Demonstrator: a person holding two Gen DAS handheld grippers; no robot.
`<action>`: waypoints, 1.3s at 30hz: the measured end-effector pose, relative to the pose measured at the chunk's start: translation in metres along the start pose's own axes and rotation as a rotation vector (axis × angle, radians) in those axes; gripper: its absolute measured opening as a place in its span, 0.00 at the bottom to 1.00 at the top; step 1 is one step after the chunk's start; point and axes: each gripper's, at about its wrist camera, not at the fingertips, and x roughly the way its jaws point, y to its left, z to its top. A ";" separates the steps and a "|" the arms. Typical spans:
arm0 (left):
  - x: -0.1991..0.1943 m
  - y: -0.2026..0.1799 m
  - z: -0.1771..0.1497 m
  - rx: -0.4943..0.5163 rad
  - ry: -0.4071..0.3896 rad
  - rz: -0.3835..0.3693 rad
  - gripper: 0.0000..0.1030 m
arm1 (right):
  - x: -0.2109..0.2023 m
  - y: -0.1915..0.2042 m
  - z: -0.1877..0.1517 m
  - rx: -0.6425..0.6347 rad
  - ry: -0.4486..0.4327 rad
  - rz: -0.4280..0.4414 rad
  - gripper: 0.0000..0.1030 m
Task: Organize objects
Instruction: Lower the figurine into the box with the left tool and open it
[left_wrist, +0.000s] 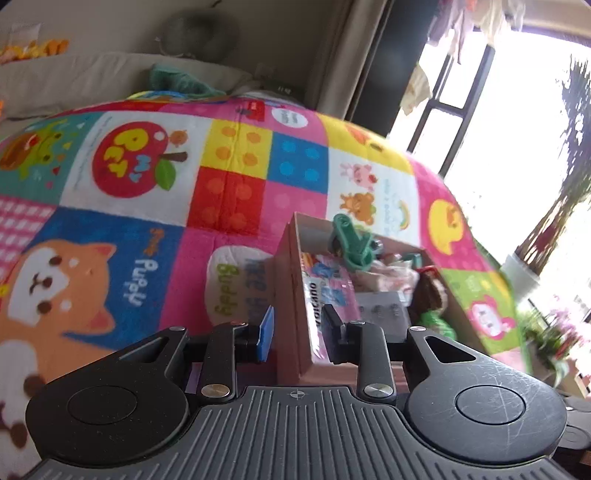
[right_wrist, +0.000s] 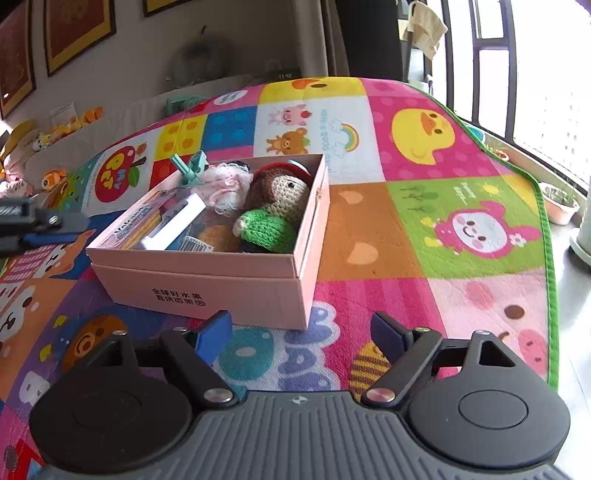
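The left gripper straddled the near wall of the pink cardboard box, one blue pad outside and the other inside; its fingers stood a little apart and looked not quite pressed on the wall, so whether it truly gripped could not be told. The right gripper hung wide and empty just short of the box's printed end, over the play mat.

The box sat on the mat, already filled: a crocheted doll with green sleeves at one end, a pink frilly bundle beside it, a green plastic clip jutting over the far rim, and a flat printed packet along the side. From the left view the clip stood proud of the rim.

Judged from this, the step in hand was steadying or shifting the box. To do it well, the left gripper should close squarely on the wall, low enough not to buckle the thin card. The right could brace the printed end. Tipping risked spilling the clip, which looked loosely perched.
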 end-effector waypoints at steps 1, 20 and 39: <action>0.009 -0.002 0.002 0.017 0.013 0.026 0.34 | 0.003 0.002 0.002 -0.014 -0.001 -0.010 0.62; 0.012 0.076 0.000 -0.042 -0.038 0.137 0.96 | 0.047 0.084 0.020 -0.198 -0.018 0.007 0.61; 0.001 0.071 -0.004 -0.029 -0.073 0.161 0.95 | 0.047 0.085 0.026 -0.162 0.006 -0.037 0.61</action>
